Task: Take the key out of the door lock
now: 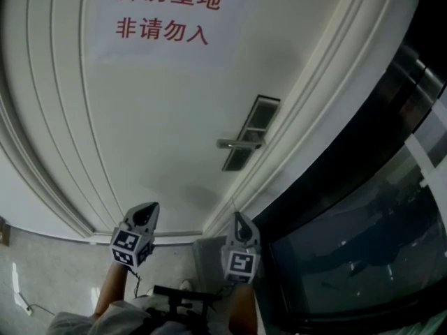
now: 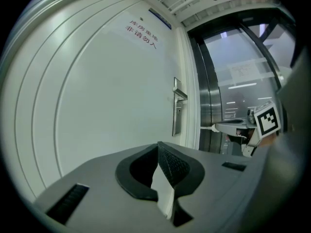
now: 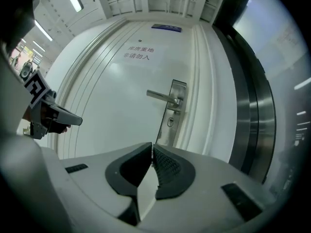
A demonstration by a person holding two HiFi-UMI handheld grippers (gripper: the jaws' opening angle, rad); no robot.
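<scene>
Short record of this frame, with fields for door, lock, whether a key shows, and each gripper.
door: white door, red-lettered sign on it
handle: lever handle on a metal plate
key: keyhole below the handle; no key can be made out
left gripper: jaws together, empty, away from the door
right gripper: jaws together, empty, away from the door

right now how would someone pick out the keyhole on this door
Find the white door with red lettering. Near its right edge is a tall metal plate carrying a lever handle. The keyhole is the small oval below that lever, the plate's only round mark.
</scene>
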